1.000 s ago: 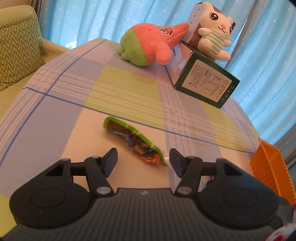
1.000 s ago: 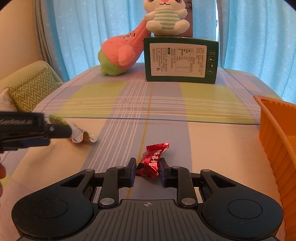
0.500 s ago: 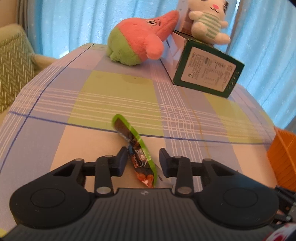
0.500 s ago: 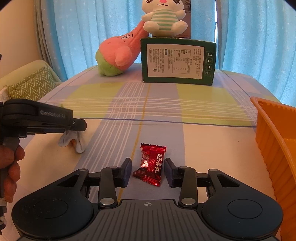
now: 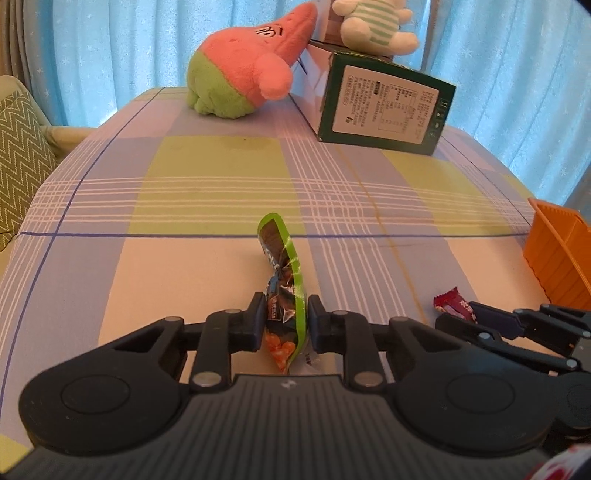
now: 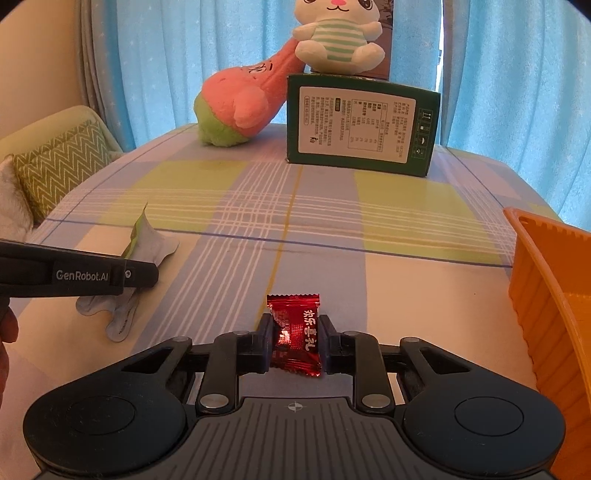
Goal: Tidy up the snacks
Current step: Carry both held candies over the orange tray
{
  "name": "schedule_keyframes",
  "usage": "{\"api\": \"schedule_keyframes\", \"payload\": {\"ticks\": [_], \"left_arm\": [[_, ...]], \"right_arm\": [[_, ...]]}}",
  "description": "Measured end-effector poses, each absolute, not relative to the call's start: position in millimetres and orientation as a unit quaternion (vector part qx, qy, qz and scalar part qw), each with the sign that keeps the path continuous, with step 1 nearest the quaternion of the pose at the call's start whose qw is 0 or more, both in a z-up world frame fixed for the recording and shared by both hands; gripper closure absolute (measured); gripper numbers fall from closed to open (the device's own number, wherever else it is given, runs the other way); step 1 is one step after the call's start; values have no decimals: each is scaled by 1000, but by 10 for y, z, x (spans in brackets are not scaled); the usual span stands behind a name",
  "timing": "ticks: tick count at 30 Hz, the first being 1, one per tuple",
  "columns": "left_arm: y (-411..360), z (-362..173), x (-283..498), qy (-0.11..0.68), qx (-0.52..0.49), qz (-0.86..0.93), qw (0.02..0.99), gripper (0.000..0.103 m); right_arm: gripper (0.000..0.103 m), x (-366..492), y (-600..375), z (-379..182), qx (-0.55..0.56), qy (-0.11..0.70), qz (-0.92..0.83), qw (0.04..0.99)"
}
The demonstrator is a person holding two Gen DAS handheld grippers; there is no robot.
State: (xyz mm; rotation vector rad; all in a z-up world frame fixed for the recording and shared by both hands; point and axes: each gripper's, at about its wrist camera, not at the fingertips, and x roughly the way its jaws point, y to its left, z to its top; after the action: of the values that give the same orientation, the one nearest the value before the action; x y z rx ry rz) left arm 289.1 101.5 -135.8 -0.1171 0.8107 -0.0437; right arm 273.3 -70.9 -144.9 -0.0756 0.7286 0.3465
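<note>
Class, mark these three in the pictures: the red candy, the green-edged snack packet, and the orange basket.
red candy [image 6: 295, 338], right wrist view, middle of the wrapper.
green-edged snack packet [image 5: 282, 273], left wrist view, crumpled middle.
orange basket [image 6: 532, 280], right wrist view, near wall.

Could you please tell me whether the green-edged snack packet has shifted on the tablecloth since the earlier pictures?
Yes. The green-edged snack packet lay slanted short of the blue cloth line; now its far end reaches that line, pinched between the left gripper fingers.

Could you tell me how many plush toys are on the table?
2. The pink and green plush lies at the table's far end, leaning against the green box; the white striped plush sits on top of that box. None seems hidden.
</note>
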Motion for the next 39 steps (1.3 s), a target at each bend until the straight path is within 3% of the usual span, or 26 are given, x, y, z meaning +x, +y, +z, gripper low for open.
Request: {"api": "schedule_keyframes", "payload": {"ticks": [14,39], "left_arm": [[691,-1161,2424,400,-57,-55,913,83],[131,-80,988,363,-96,-49,926,83]], "right_arm": [[78,2220,-1139,-1089,-5,359,137,923],[78,938,-1668,-116,37,314,134,939]]}}
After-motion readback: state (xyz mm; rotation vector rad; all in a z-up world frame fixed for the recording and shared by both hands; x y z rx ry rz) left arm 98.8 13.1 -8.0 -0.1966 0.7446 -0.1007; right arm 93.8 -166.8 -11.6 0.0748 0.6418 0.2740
